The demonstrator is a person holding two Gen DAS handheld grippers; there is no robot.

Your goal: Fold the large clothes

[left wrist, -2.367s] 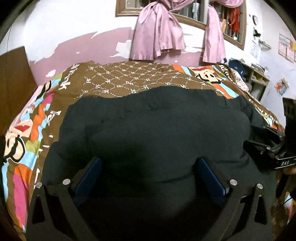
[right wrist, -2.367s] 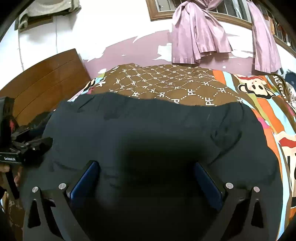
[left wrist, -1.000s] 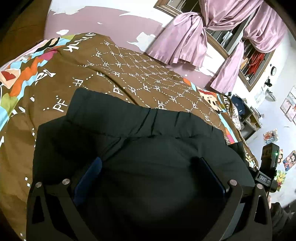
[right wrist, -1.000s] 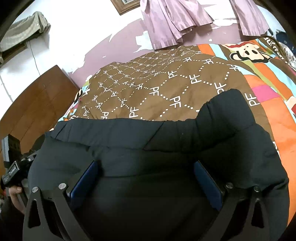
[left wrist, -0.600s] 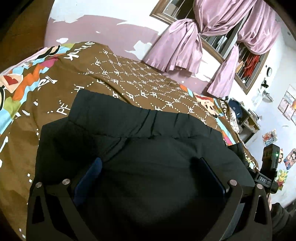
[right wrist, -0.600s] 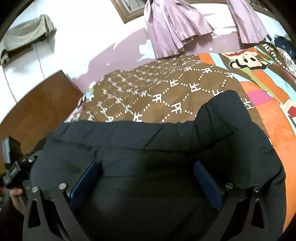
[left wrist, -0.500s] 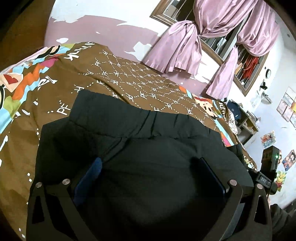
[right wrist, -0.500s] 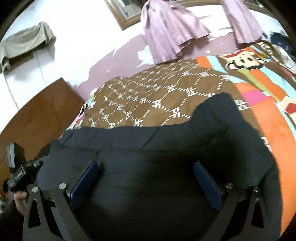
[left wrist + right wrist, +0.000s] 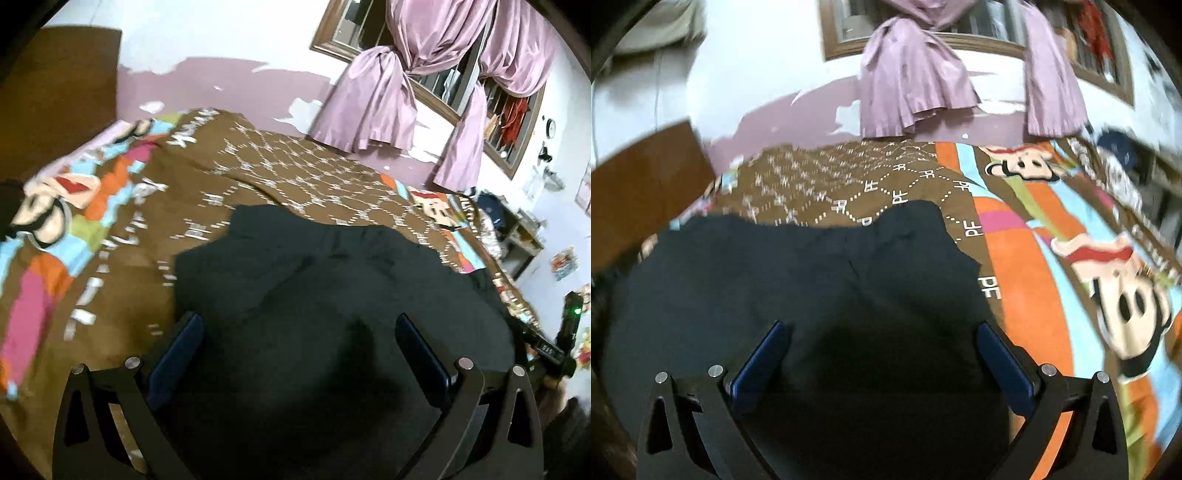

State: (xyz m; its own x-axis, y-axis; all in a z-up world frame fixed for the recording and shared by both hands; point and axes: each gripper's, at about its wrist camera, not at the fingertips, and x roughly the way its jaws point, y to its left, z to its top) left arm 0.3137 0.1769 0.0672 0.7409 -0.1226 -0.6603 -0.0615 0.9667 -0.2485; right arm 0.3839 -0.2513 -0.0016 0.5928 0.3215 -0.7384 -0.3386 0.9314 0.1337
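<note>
A large dark garment point(image 9: 332, 295) lies folded on the bed and fills the lower half of both views; it also shows in the right wrist view point(image 9: 812, 288). My left gripper point(image 9: 299, 328) is open above the garment's left part, blue pads wide apart, nothing between them. My right gripper point(image 9: 882, 336) is open above the garment's right part, also empty. The right gripper's body point(image 9: 554, 343) shows at the far right of the left wrist view.
The bed has a brown patterned blanket point(image 9: 295, 173) with cartoon panels point(image 9: 1071, 277). A wooden headboard point(image 9: 635, 184) stands at the left. Pink curtains point(image 9: 373, 99) hang at the window behind. A cluttered shelf point(image 9: 517, 229) stands at the right.
Both grippers have pulled back and turned. The left view has swung left, showing more blanket beside the garment. The right view has swung right, showing the cartoon panels. Both pictures are motion-blurred.
</note>
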